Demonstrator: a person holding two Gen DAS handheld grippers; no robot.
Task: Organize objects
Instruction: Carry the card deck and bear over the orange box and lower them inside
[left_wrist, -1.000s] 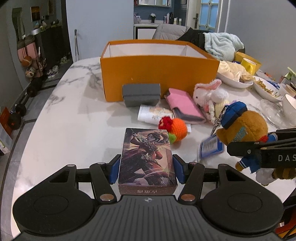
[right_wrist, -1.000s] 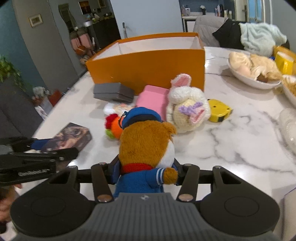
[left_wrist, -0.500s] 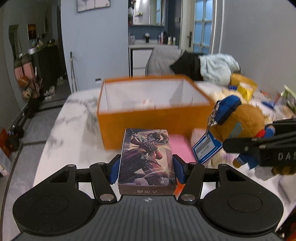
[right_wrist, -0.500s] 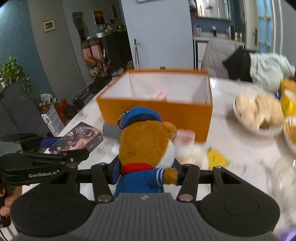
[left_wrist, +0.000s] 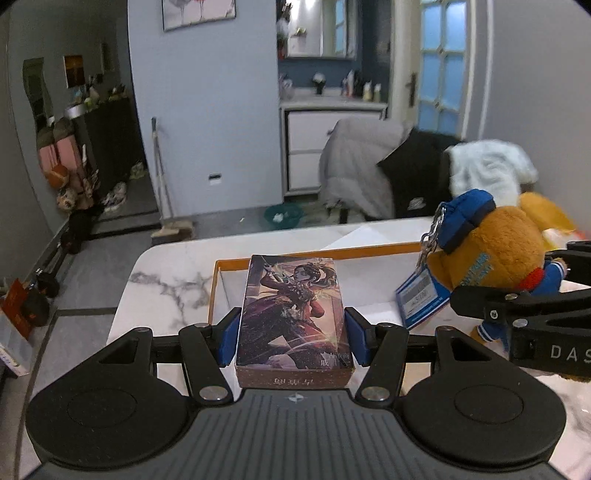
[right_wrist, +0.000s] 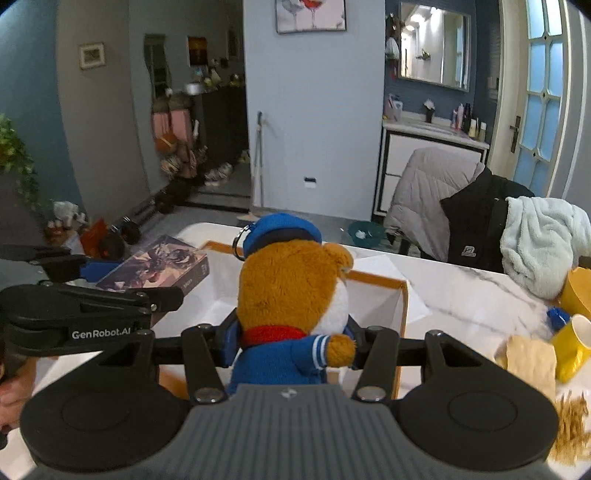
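Note:
My left gripper (left_wrist: 293, 339) is shut on an illustrated card box (left_wrist: 293, 314) and holds it in the air over the near left part of the open orange box (left_wrist: 218, 288). My right gripper (right_wrist: 291, 345) is shut on a brown plush bear (right_wrist: 291, 284) with a blue cap and blue jacket, held above the same orange box (right_wrist: 402, 314). The bear (left_wrist: 491, 254) with its hanging tag shows at the right of the left wrist view. The card box (right_wrist: 159, 267) and left gripper show at the left of the right wrist view.
The marble table (left_wrist: 166, 288) ends a little beyond the orange box. A chair with grey and black jackets (right_wrist: 443, 206) stands behind the table. A pale blue towel (right_wrist: 543, 236), yellow cups (right_wrist: 572, 343) and food dishes lie at the right.
Both grippers have risen and moved forward with their loads, from above the table's clutter to over the orange box. The toys on the table have dropped out of view.

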